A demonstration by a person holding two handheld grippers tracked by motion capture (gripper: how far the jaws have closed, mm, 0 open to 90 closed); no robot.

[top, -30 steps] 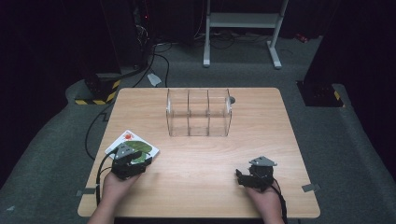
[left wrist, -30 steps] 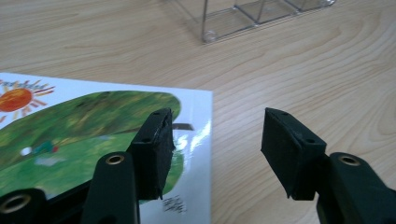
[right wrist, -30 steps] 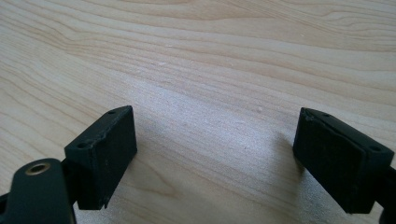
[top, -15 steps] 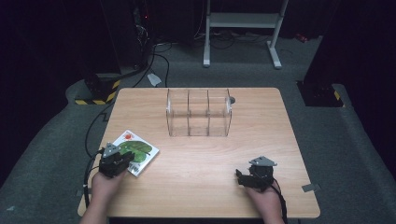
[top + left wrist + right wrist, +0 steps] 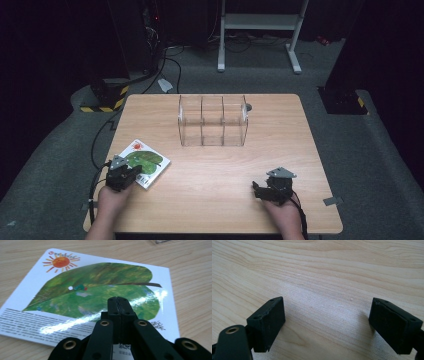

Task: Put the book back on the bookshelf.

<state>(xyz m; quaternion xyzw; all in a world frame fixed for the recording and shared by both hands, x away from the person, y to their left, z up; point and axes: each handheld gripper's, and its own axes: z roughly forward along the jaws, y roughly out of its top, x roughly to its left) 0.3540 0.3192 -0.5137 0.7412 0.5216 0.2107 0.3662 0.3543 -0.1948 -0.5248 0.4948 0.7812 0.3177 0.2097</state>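
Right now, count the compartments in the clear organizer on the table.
3, side by side in the clear organizer toward the table's far edge: one at the left end, one in the middle, one at the right end. All look empty.

A light wooden table [image 5: 210, 165] carries a clear three-part box [image 5: 213, 120] toward its far side and a picture book [image 5: 142, 161] near its left edge

Bare counter [image 5: 215, 175] lies open between the two hands and ahead of the right one. Toward the far edge, a clear three-compartment organizer [image 5: 212, 121] blocks the middle, and a picture book [image 5: 142, 162] lies flat near the left edge.
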